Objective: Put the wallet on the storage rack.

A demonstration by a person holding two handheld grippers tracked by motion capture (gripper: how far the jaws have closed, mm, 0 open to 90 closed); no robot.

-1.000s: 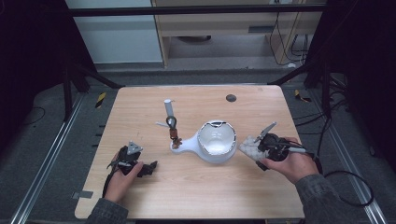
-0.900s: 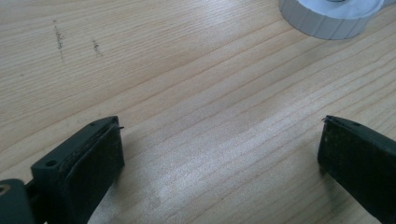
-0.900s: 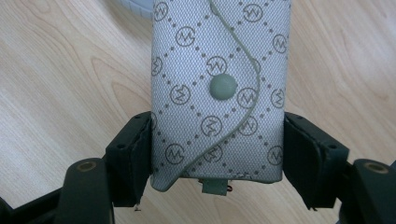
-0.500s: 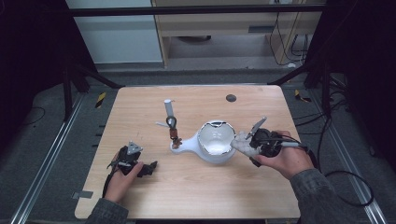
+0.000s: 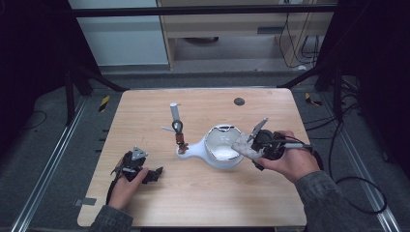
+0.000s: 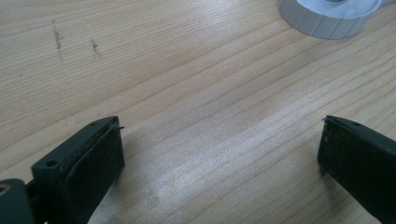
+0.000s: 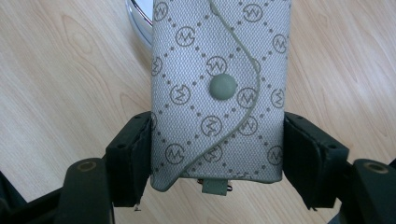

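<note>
While the left claw (image 5: 155, 174) rests wide and empty at the lower left of the surface (image 5: 203, 203), the right claw (image 7: 217, 154) pinches a patterned fabric pouch (image 7: 219, 93) by its edges (a light hold, I judge), which might slip beside the white bowl (image 5: 221, 150) mid-frame.

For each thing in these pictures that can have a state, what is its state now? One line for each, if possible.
Left tongs: open, holding nothing, low over the bare table.
Right tongs: shut on the grey pouch, gripping both its sides.
Grey pouch: flap closed with its snap, held at the bowl's rim.
White bowl: upright on the table, apparently empty.
White tube: lying on the table, untouched.
</note>
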